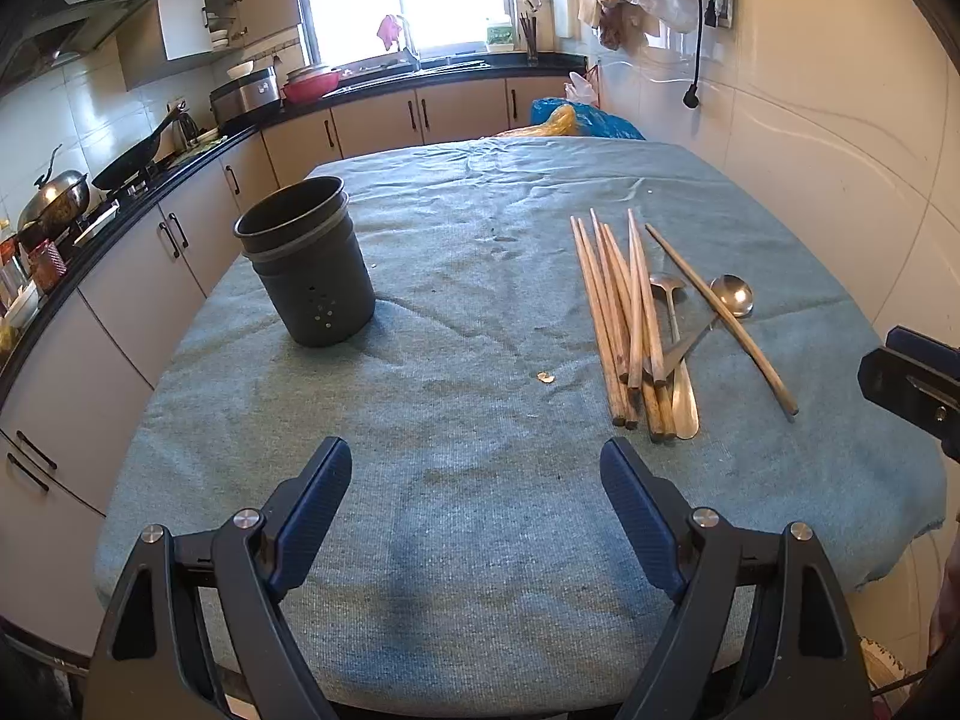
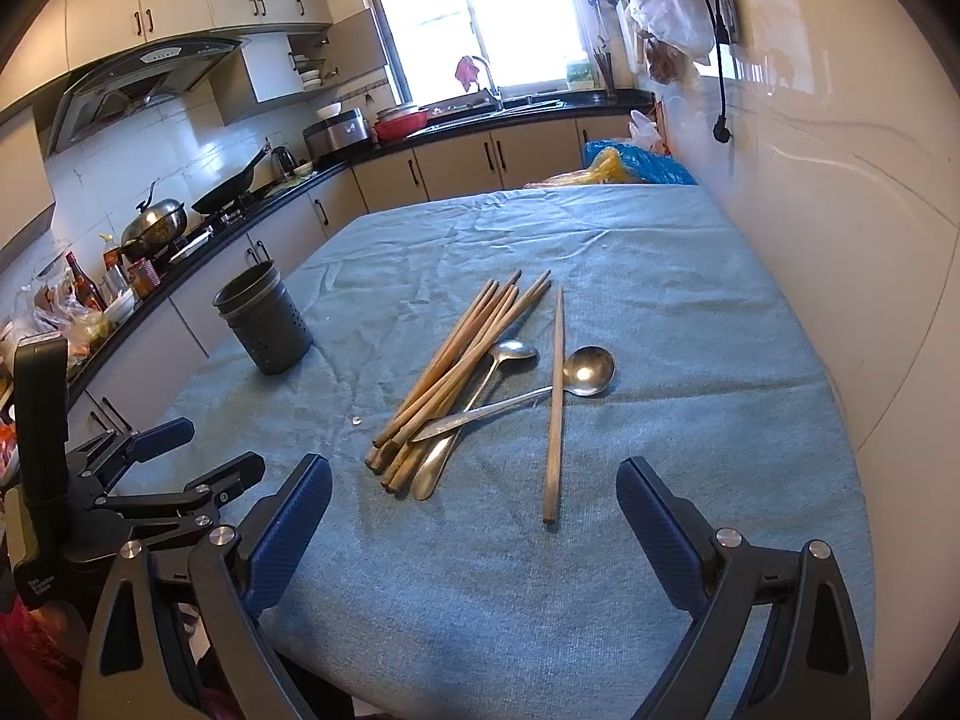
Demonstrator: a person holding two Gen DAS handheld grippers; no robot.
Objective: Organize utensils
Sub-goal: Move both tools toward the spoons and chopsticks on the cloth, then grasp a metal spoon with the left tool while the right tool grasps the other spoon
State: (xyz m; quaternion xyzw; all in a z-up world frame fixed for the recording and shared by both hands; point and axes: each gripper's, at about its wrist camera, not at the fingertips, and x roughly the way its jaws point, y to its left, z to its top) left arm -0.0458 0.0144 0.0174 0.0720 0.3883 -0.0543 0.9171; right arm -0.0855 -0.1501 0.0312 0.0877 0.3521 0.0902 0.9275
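A dark grey utensil holder [image 1: 309,264] [image 2: 264,321] stands upright on the left of the table, nothing in it. Several wooden chopsticks [image 1: 624,312] [image 2: 456,360] lie in a pile on the right, over two metal spoons [image 1: 732,294] [image 2: 588,369]. One chopstick [image 2: 555,402] lies apart, across a spoon handle. My left gripper [image 1: 477,474] is open above the near cloth, short of the pile. My right gripper [image 2: 474,495] is open too, just before the near ends of the chopsticks. Neither holds anything.
A blue-green cloth [image 1: 480,510] covers the table. A small pale crumb [image 1: 545,377] lies mid-table. The kitchen counter [image 1: 150,180] with pots runs along the left; a white wall [image 1: 840,180] bounds the right. Bags [image 1: 576,120] sit beyond the far edge.
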